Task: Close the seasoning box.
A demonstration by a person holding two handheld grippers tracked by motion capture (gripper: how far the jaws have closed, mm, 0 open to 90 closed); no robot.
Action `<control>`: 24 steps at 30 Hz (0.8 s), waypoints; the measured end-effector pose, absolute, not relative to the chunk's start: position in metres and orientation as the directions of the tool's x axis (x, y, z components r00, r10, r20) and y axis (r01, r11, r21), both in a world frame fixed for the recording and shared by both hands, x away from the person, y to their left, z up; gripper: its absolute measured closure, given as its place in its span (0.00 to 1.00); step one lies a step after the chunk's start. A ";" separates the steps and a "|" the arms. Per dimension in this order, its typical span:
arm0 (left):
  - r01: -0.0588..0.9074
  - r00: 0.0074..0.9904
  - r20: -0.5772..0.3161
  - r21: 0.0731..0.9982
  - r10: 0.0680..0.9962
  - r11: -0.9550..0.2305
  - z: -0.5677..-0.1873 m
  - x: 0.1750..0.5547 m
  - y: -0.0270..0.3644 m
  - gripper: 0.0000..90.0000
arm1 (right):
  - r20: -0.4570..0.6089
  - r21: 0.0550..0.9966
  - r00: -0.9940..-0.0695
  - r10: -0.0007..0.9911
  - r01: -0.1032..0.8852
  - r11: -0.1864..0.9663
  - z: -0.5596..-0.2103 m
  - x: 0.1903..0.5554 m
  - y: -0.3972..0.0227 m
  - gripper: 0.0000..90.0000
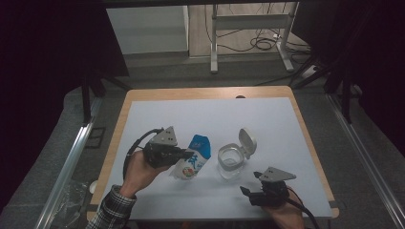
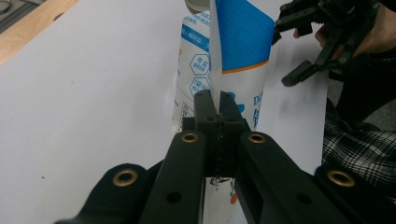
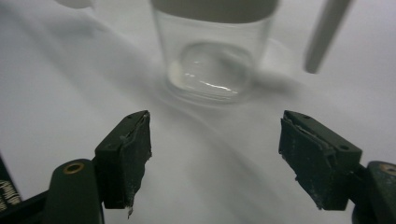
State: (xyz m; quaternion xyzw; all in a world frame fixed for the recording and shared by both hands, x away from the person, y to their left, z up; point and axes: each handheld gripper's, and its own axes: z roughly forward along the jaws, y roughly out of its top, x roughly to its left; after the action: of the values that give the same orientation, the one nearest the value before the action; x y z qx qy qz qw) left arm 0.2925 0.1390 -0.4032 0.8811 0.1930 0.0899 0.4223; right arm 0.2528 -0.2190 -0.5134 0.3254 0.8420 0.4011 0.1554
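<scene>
A blue-and-white printed pouch (image 1: pixel 195 161) lies tilted on the white sheet, left of centre. My left gripper (image 1: pixel 185 154) is shut on it, and in the left gripper view the jaws pinch the pouch (image 2: pixel 233 51) by its thin edge seam. Just right of the pouch stands a clear glass jar (image 1: pixel 230 161) with its white flip lid (image 1: pixel 247 141) swung open. My right gripper (image 1: pixel 249 192) hovers near the front edge, open, a short way in front of the jar (image 3: pixel 212 60) with nothing between its pads (image 3: pixel 128 154). The right gripper (image 2: pixel 286 53) is also seen beyond the pouch.
A white sheet (image 1: pixel 239 114) covers most of a wooden table (image 1: pixel 210 93). A plaid sleeve (image 1: pixel 112 210) comes in at the lower left. Beyond the table's far edge are desk legs and cables on the floor (image 1: pixel 258 43).
</scene>
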 end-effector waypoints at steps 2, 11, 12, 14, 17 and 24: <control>0.265 0.909 -0.007 0.781 0.417 -0.565 -0.403 0.291 0.138 1.00 | 0.008 0.774 -0.750 0.662 0.424 0.471 -0.514 0.251 -0.214 0.30; 0.265 0.909 -0.007 0.781 0.416 -0.565 -0.403 0.288 0.137 1.00 | 0.014 0.750 -0.795 0.607 0.410 0.520 -0.519 0.247 -0.189 0.34; 0.267 0.908 -0.009 0.782 0.418 -0.563 -0.403 0.287 0.136 1.00 | 0.020 0.751 -0.797 0.604 0.410 0.517 -0.519 0.246 -0.186 0.34; 0.268 0.909 -0.010 0.781 0.417 -0.565 -0.402 0.287 0.135 1.00 | 0.019 0.753 -0.805 0.592 0.401 0.521 -0.519 0.246 -0.181 0.34; 0.263 0.912 -0.007 0.777 0.410 -0.572 -0.400 0.287 0.134 1.00 | 0.027 0.756 -0.815 0.579 0.396 0.521 -0.519 0.245 -0.173 0.34; 0.262 0.911 -0.004 0.777 0.412 -0.572 -0.395 0.286 0.131 1.00 | 0.037 0.755 -0.835 0.548 0.383 0.532 -0.521 0.244 -0.153 0.35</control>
State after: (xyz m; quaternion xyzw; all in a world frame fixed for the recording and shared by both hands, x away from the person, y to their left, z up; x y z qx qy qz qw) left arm 0.2860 0.1310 -0.3954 0.8820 0.1911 0.0889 0.4215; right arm 0.2439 -0.1533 -0.5211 0.2679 0.8691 0.4029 0.1028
